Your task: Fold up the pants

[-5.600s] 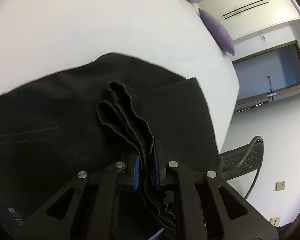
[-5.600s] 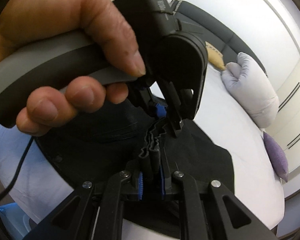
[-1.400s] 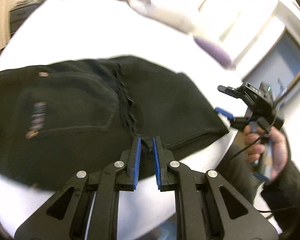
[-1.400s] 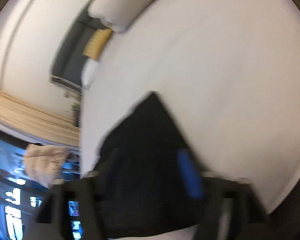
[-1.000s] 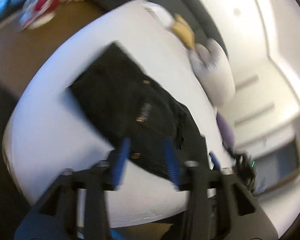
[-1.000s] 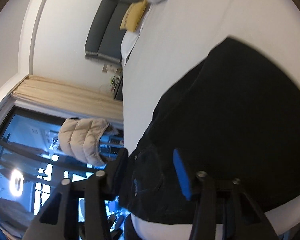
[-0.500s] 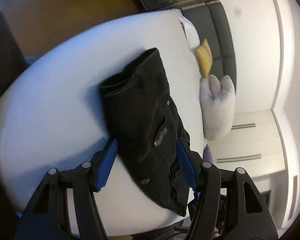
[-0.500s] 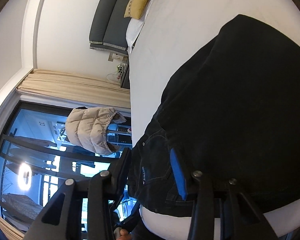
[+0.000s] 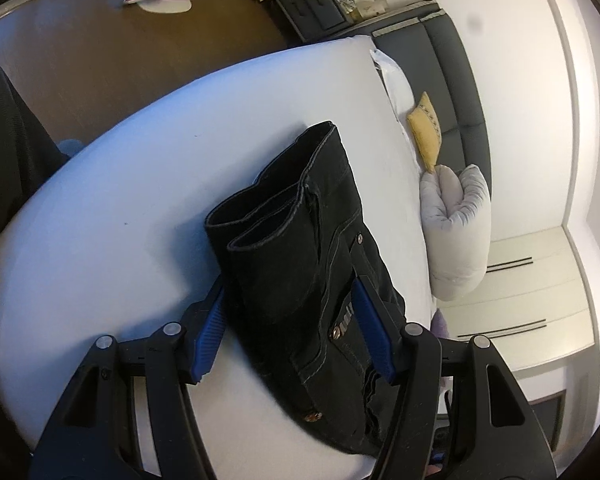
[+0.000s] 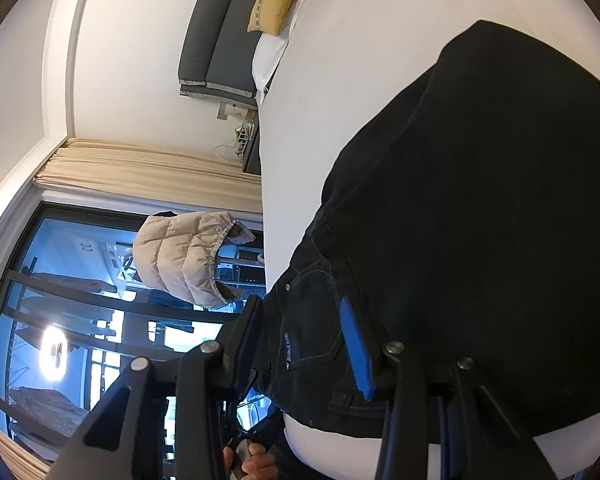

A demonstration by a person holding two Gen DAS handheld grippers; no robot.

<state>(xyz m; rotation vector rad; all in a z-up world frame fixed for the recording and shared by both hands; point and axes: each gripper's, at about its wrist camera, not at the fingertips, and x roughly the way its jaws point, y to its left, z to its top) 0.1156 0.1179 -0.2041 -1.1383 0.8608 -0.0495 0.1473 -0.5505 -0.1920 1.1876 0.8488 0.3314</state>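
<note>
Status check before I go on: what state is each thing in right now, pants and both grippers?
Pants: folded into a compact stack, lying on the white bed.
Left gripper: jaws closing, straddling the pants' near end.
Right gripper: open, over the pants' pocket end.

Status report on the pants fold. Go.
Left hand-held gripper closing, pads straddling the folded black pants on the white bed. Right hand-held gripper open over the pants. Nothing in the way.

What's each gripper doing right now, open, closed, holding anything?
Left gripper: jaws closing, astride the folded black jeans, not visibly pressing.
Right gripper: open over the jeans, gripping nothing.
</note>
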